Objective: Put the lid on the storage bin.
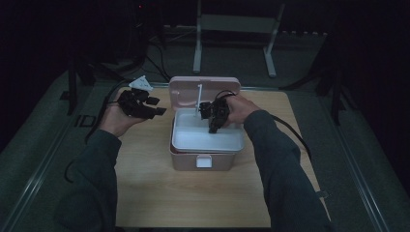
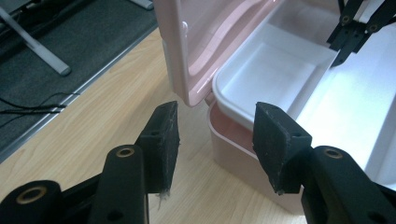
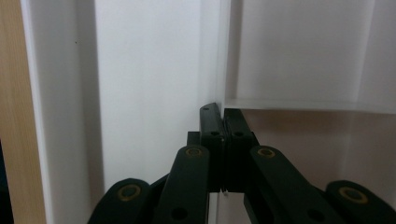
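High view: pink storage box point(image 1: 203, 157) at the centre of the wooden surface point(image 1: 145, 193), lid point(image 1: 186, 94) raised at 12 o'clock, white inner tray point(image 1: 205, 140) seated in the top. Right tongs point(image 1: 213, 126) dipped into the tray, tips down, clenched. Left tongs point(image 1: 157, 112) held off at 9 o'clock of the box, apart from it.

Left gripper view: left tongs point(image 2: 215, 135) released, nothing between the pads, aimed at the corner where the lid point(image 2: 205, 42) meets the tray rim point(image 2: 243, 105); right tongs point(image 2: 357, 30) at 1 o'clock over the tray. Shows the gap between tray and pink wall point(image 2: 233, 140), unclear from above.

Right gripper view: right tongs point(image 3: 223, 116) clenched flat, jaws meeting along the white divider wall point(image 3: 223, 56); cannot tell whether a thin edge is pinched. Shows the compartment walls close up.

Likely risks: tray tipping or jamming if lifted by one thin wall; slipping from so narrow a pinch; lid knocked shut by the left tongs.
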